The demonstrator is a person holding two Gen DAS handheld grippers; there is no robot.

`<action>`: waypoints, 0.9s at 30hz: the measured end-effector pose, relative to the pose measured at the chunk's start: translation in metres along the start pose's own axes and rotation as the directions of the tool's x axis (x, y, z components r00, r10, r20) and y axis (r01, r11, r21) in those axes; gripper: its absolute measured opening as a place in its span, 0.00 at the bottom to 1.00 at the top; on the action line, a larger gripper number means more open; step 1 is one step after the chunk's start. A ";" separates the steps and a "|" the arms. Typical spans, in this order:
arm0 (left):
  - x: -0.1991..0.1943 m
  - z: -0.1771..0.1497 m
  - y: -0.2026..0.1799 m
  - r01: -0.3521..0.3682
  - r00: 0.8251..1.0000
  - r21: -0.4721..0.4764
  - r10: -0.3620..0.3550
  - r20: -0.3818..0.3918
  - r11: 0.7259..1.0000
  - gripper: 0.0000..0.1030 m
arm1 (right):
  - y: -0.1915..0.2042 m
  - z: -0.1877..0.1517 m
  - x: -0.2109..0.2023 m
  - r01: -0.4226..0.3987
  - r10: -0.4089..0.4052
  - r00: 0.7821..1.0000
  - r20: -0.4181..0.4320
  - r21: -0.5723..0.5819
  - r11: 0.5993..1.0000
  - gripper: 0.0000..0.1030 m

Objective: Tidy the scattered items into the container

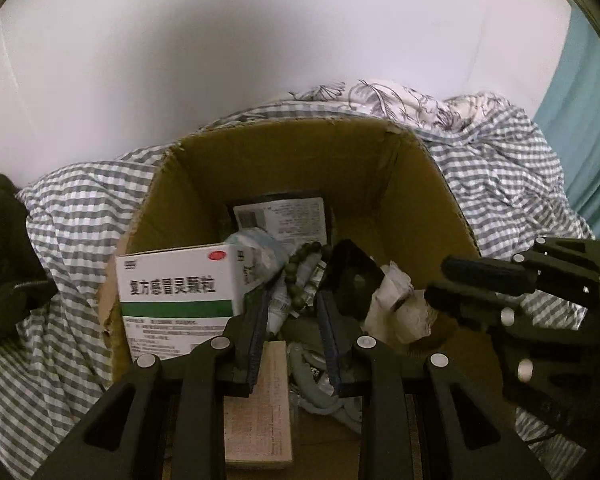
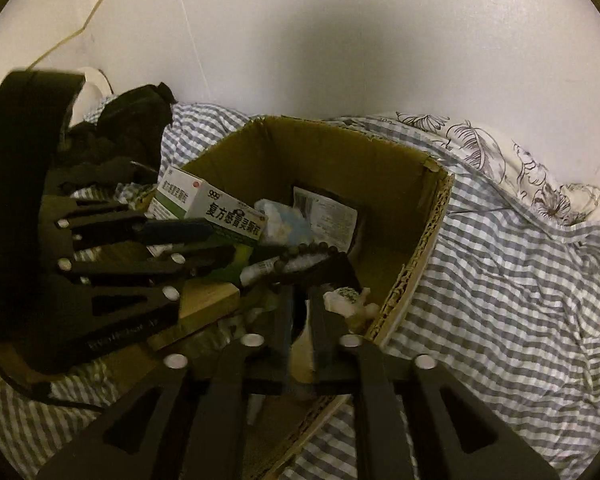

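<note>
Both tongs point steeply down into the cardboard box (image 1: pixel 284 160). On the left gripper (image 1: pixel 292 300) the jaws stand slightly apart with nothing pressed between them, hovering over a string of beads (image 1: pixel 300 268) and a medicine box (image 1: pixel 176 284). On the right gripper (image 2: pixel 300 300) the jaws show a narrow gap; whether anything sits in it, I cannot tell. Items already lie heaped inside, so this looks like the drop-off step. Next, each should lift clear of the box and seek leftovers on the checked bedsheet (image 2: pixel 500 280).
</note>
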State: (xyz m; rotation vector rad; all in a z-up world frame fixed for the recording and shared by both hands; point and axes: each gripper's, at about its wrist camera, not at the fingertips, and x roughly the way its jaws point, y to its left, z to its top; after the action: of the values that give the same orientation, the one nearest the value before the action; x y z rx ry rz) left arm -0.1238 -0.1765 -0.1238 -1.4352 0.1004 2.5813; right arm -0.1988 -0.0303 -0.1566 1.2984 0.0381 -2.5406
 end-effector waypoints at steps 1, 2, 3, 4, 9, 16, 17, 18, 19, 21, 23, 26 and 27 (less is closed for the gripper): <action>-0.002 0.001 0.001 -0.004 1.000 -0.006 0.004 0.001 1.000 0.27 | 0.000 0.000 -0.001 0.000 0.000 1.000 0.004 0.000 1.000 0.27; -0.005 0.002 0.002 -0.007 1.000 -0.012 0.007 0.004 1.000 0.28 | -0.002 0.000 -0.003 -0.001 0.001 1.000 0.008 0.003 1.000 0.36; -0.009 0.003 0.003 -0.006 1.000 -0.018 0.006 0.010 1.000 0.30 | -0.002 0.000 -0.007 0.000 0.000 1.000 0.015 0.006 1.000 0.42; -0.012 0.004 0.004 -0.006 1.000 -0.022 0.007 0.016 1.000 0.33 | -0.001 0.001 -0.010 0.003 -0.003 1.000 0.022 0.008 1.000 0.44; -0.044 0.011 0.001 -0.016 0.996 -0.033 0.019 0.086 0.999 0.48 | 0.000 0.003 -0.030 0.036 -0.037 0.997 0.062 0.005 0.999 0.55; -0.099 0.015 -0.013 -0.011 0.980 -0.065 0.023 0.197 0.998 0.69 | 0.005 0.000 -0.084 0.059 -0.061 0.985 0.164 0.018 0.998 0.68; -0.110 0.015 -0.015 -0.006 0.976 -0.074 0.022 0.217 0.997 0.70 | 0.007 -0.001 -0.091 0.067 -0.069 0.981 0.180 0.020 0.998 0.70; -0.120 0.014 -0.019 -0.002 0.971 -0.078 0.021 0.237 0.997 0.72 | 0.007 -0.002 -0.102 0.079 -0.083 0.976 0.202 0.026 0.997 0.70; -0.129 0.014 -0.023 -0.002 0.966 -0.078 0.022 0.258 0.997 0.76 | 0.008 -0.004 -0.113 0.085 -0.091 0.970 0.224 0.033 0.996 0.70; -0.150 0.014 -0.034 -0.009 0.950 -0.070 0.030 0.311 0.998 0.87 | 0.009 -0.008 -0.134 0.089 -0.096 0.962 0.256 0.038 0.995 0.74; -0.170 0.012 -0.047 -0.018 0.927 -0.069 0.043 0.372 0.997 1.00 | 0.011 -0.011 -0.151 0.110 -0.119 0.951 0.286 0.046 0.993 0.80; -0.196 0.010 -0.065 -0.024 0.887 -0.070 0.054 0.458 0.997 1.00 | 0.010 -0.019 -0.186 0.160 -0.176 0.915 0.363 0.074 0.984 0.90; -0.204 0.009 -0.071 -0.026 0.873 -0.066 0.055 0.484 0.998 1.00 | 0.009 -0.022 -0.196 0.182 -0.201 0.900 0.386 0.086 0.980 0.92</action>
State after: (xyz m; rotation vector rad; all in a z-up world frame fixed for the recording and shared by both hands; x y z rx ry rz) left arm -0.0127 -0.1314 0.0563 -0.7590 -0.0157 2.9111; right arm -0.0704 0.0113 -0.0119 0.8074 0.0222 -2.9420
